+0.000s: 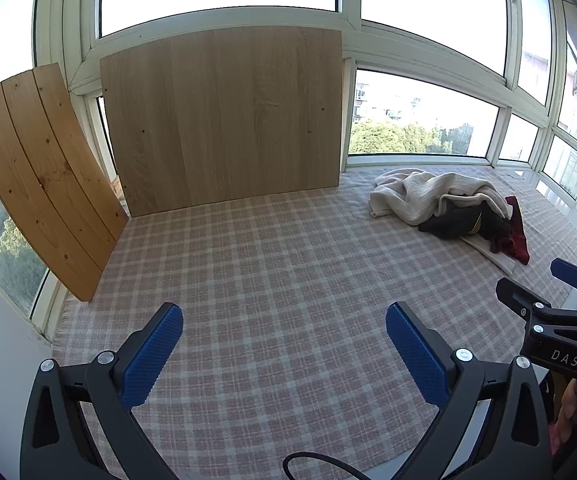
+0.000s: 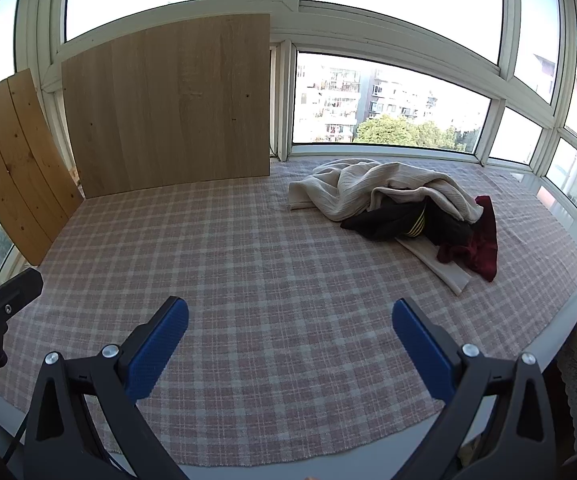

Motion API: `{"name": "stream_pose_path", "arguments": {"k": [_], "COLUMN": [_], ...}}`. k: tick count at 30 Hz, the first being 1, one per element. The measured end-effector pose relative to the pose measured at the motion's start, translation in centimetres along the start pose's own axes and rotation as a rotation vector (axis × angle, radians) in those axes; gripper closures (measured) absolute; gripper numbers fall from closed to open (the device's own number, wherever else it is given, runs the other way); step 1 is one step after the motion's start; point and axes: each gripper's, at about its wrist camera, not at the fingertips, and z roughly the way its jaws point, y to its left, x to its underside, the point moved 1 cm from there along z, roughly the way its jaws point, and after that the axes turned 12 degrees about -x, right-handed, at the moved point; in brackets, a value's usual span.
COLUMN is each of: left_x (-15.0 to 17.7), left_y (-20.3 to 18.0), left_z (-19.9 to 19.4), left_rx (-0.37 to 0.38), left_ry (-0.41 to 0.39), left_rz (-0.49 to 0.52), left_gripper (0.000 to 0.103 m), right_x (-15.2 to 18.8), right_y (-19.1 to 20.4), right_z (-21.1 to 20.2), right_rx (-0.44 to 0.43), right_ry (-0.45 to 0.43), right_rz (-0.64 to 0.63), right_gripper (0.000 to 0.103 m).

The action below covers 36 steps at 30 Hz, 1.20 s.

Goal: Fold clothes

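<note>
Clothes (image 2: pixel 400 216) lie heaped at the far right of the checked surface (image 2: pixel 268 280), three by my count: a cream garment (image 2: pixel 368 192) on top, a black one (image 2: pixel 392 220) with yellow stripes, and a dark red one (image 2: pixel 484 240). Only the right wrist view shows apartment blocks (image 2: pixel 344 96) beyond the window; two wooden boards (image 1: pixel 224 116) lean at the far left. Both the left claw (image 1: pixel 284 344) and the right claw (image 2: pixel 290 340) are spread wide above bare cloth, holding and touching nothing.

Pink-and-white plaid cloth (image 2: pixel 272 280); cream garment (image 2: pixel 368 192), black garment (image 2: pixel 384 220), dark red garment (image 2: pixel 484 240).
</note>
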Motion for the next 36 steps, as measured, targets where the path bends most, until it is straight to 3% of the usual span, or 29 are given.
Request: {"name": "stream_pose_path", "arguments": {"k": [36], "left_x": [-0.54], "left_y": [-0.24], "left_z": [0.69], "left_rx": [0.013], "left_ry": [0.009], "left_rz": [0.007], "left_gripper": [0.001], "right_x": [-0.13], "right_y": [-0.30], "right_z": [0.42], "right_rx": [0.009], "right_ry": [0.003], "right_rz": [0.009], "right_gripper": [0.000]}}
